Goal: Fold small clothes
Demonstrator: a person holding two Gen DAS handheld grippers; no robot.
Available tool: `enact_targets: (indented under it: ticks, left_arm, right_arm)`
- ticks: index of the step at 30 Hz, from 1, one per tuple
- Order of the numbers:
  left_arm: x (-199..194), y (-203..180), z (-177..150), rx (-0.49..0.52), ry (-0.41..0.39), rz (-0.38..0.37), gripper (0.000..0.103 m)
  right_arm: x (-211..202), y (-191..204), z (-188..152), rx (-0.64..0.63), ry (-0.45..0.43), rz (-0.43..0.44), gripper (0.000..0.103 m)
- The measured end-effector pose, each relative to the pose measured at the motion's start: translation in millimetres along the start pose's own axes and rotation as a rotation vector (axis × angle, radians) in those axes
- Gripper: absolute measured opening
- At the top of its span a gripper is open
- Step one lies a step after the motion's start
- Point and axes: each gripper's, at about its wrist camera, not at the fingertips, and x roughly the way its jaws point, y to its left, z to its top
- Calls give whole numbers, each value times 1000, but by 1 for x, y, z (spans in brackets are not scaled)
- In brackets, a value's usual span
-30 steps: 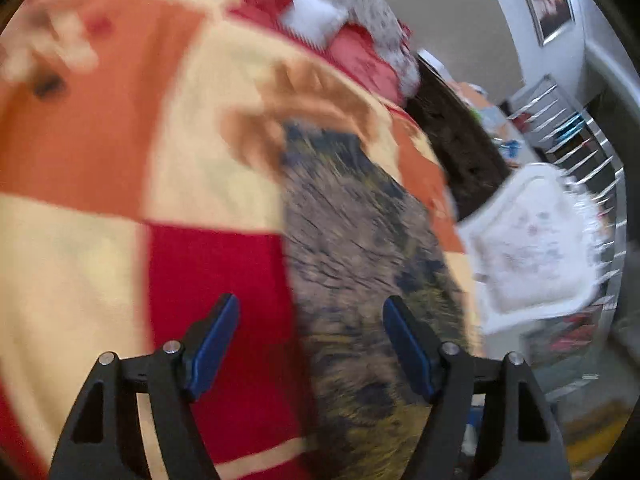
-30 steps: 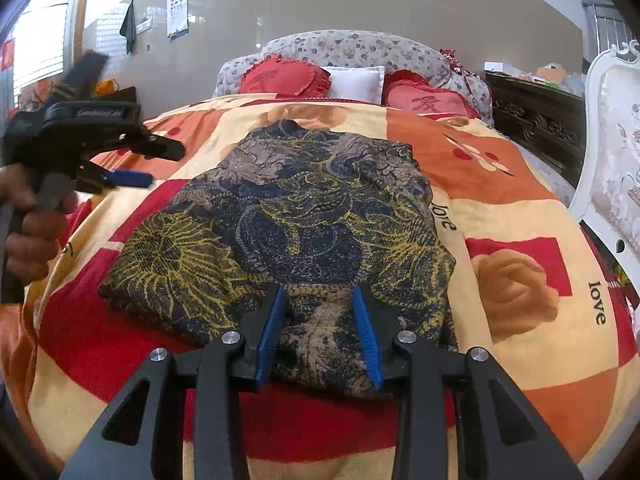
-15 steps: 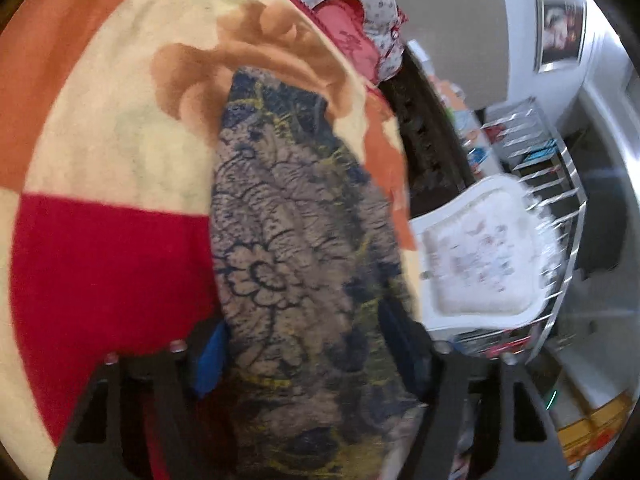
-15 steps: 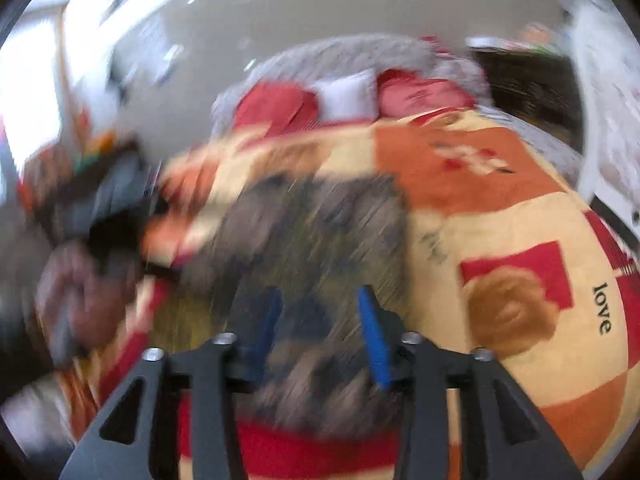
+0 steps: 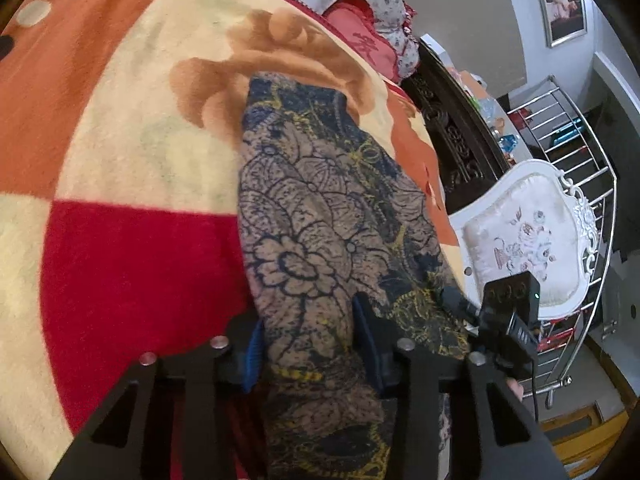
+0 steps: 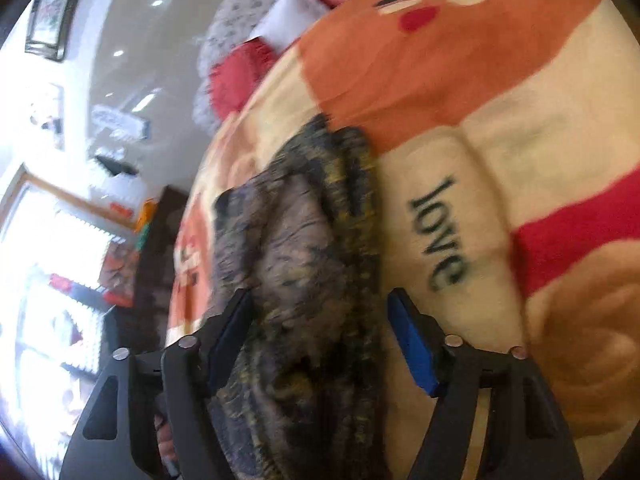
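A dark blue, brown and yellow floral garment (image 5: 332, 232) lies on the red, orange and cream blanket (image 5: 120, 160). My left gripper (image 5: 308, 340) has its blue-padded jaws around the garment's near edge, with cloth bunched between them. My right gripper (image 6: 320, 332) is open, its jaws standing to either side of the garment's (image 6: 304, 248) other edge, cloth passing between them. The right gripper (image 5: 508, 312) also shows in the left wrist view, at the garment's right edge.
Red and white pillows (image 5: 352, 24) lie at the bed's head. A white upholstered chair (image 5: 528, 240) and a metal rack (image 5: 568, 128) stand beside the bed, with a dark wooden cabinet (image 5: 452, 128) behind. The blanket reads "love" (image 6: 436, 232).
Both grippers dropped from above the bed down onto the garment. The left jaws narrowed around its near edge. The right gripper swung round to the opposite edge and opened wider.
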Motion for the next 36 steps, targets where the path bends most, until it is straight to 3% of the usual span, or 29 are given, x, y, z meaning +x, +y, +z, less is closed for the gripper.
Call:
enact_targets:
  ticks: [1,2,3,5,7,9,14,21,23,25,27,29,31,34,36]
  left_arm:
    - [0,-2,0,8,-2,13,34]
    - [0,-6,-1,23,-7,41,30]
    - [-1,-10,-2,32,-17,61,26]
    - [-8,-21,-2,61,-42,86,22]
    - [-18,-29,-2,84,-68,87,21]
    - [-36,-33,0,108,-102,91,21]
    - [-97,-18,22,125,-204,102,21]
    - [-158,23,55,105,-301,159,22]
    - [-151,41,59,92,-283,187,25]
    - [-121,74,61,17,-184,235,28]
    - [-103,99,54,-56,-121,247,32]
    - [-110,103,48,-61,-168,222,41]
    - [-121,98,48,-40,-202,242,42]
    - [-146,79,56,36,-293,331,44]
    - [-157,58,64,77,-361,376,57]
  right_arm:
    - [2,3,-1,-19,13,-3,61]
    - [5,9,-4,-74,6,-70,51]
    - [8,10,-6,-93,7,-103,50]
    - [4,11,-7,-50,-24,-99,38]
    - [-5,27,-8,-79,-62,-106,35]
    - [-9,56,-8,-153,-74,-128,35]
    - [0,110,0,-240,-65,-88,34]
    - [66,178,13,-320,-41,3,34]
    - [82,182,18,-304,-39,34,34]
    - [101,171,19,-255,-2,32,36]
    - [138,137,17,-102,119,-30,38]
    - [153,113,12,4,164,-50,40]
    - [146,107,10,37,135,-9,43]
    - [124,124,12,-56,97,-55,43]
    - [106,149,15,-172,34,-141,43]
